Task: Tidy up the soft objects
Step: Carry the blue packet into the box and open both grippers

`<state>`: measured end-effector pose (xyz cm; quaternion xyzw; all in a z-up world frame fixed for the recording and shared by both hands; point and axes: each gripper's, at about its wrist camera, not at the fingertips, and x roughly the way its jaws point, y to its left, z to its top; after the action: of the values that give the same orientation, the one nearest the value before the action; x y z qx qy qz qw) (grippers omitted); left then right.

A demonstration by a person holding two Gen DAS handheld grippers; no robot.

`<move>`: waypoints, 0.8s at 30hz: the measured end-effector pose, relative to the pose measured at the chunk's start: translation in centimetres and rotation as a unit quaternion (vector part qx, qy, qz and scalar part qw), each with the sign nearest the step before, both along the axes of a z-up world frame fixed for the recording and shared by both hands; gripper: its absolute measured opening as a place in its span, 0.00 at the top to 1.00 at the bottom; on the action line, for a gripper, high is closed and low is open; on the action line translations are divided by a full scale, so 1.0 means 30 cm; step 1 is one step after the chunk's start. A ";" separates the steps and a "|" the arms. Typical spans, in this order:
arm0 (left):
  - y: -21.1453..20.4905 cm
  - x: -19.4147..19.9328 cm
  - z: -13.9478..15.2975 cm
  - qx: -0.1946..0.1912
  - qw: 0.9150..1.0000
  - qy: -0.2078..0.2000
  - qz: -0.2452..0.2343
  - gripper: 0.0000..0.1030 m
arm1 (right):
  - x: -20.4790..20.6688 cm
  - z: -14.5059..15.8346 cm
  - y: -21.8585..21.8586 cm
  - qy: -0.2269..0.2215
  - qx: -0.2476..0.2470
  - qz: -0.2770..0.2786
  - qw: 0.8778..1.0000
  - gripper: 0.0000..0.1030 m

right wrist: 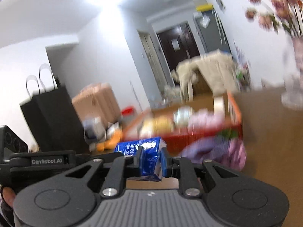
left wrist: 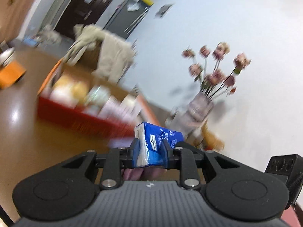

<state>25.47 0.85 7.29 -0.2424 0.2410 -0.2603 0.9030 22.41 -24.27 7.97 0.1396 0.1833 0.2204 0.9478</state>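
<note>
My left gripper (left wrist: pixel 150 152) is shut on a blue tissue pack (left wrist: pixel 158 140) and holds it above the brown table, in front of the red box (left wrist: pixel 79 119). My right gripper (right wrist: pixel 150 159) is shut on a second blue tissue pack (right wrist: pixel 145 151), also held in the air before the same red box (right wrist: pixel 198 134). The box holds several soft items, blurred by motion. A purple and pink cloth (right wrist: pixel 217 151) lies on the table just in front of the box, to the right of my right gripper.
A vase of pink flowers (left wrist: pixel 206 102) stands on the table by the white wall, to the right of the box. A chair draped with beige cloth (left wrist: pixel 106 56) stands behind the table. A black paper bag (right wrist: pixel 51 117) and a tan suitcase (right wrist: pixel 96 104) stand at the left.
</note>
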 end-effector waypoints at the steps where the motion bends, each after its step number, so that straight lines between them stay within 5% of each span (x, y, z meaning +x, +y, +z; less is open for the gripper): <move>1: -0.028 0.067 0.038 0.001 1.000 -0.002 -0.001 0.76 | 0.045 0.036 -0.024 -0.008 0.001 0.000 1.000 0.83; 4: -0.116 0.274 0.089 0.020 1.000 0.024 0.000 0.76 | 0.243 0.089 -0.103 0.014 -0.006 0.001 1.000 0.84; 8: -0.219 0.520 0.017 0.056 0.994 0.090 0.007 0.76 | 0.556 0.018 -0.194 0.118 0.000 0.002 0.993 0.84; 12: -0.269 0.673 -0.122 0.076 0.984 0.161 -0.006 0.74 | 0.724 -0.071 -0.167 0.177 -0.097 0.018 0.979 0.75; 18: -0.322 0.733 -0.215 0.115 0.977 0.181 -0.010 0.74 | 0.751 -0.088 -0.109 0.135 -0.195 0.025 0.971 0.74; 24: -0.333 0.719 -0.167 0.130 0.979 0.160 0.004 0.67 | 0.776 -0.091 -0.143 0.124 -0.179 0.024 0.976 0.77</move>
<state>47.04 -9.15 2.27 -0.1621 0.4130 -0.1815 0.8776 45.69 -28.55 5.24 -0.0107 0.3394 0.1877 0.9217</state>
